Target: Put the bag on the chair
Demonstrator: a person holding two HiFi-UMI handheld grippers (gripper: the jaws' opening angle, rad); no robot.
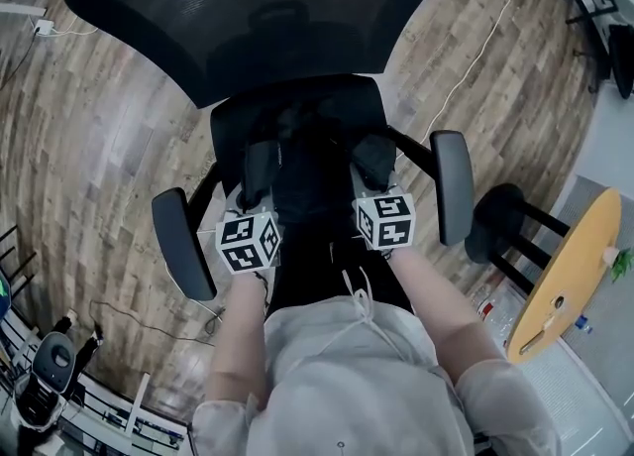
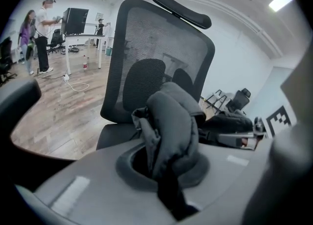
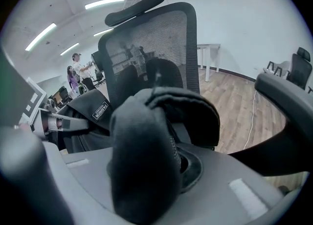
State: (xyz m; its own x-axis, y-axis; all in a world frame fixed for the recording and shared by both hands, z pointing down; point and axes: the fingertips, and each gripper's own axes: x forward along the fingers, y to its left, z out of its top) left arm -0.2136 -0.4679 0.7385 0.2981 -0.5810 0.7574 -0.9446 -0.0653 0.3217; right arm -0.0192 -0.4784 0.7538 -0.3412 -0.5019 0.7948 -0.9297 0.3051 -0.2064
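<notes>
**Bag hangs over the chair seat, both grippers clamped on its straps**

The left gripper [image 2: 168, 182] is pinched shut on a padded strap [image 2: 172, 121], which bulges up thick and creased between its jaws. The right gripper [image 3: 146, 185] is closed the same way on a second padded strap [image 3: 146, 141]. In the head view the two grippers sit side by side, and the black bag [image 1: 312, 201] is slung between them. It lies over the front half of the seat [image 1: 233, 122], between the two armrests [image 1: 183, 244] of the office chair [image 1: 248, 8].

The bag is soft and dark, apparently a backpack, and slumps under its own weight. A small white label [image 3: 100, 110] shows on its body in the right gripper view.

The carry looks nearly done, since the bag is already lined up with the seat. Whether its bottom rests on the cushion cannot be made out. What seems left is to settle it fully and let both straps go, so that it sits without sliding toward the seat's front edge.
</notes>
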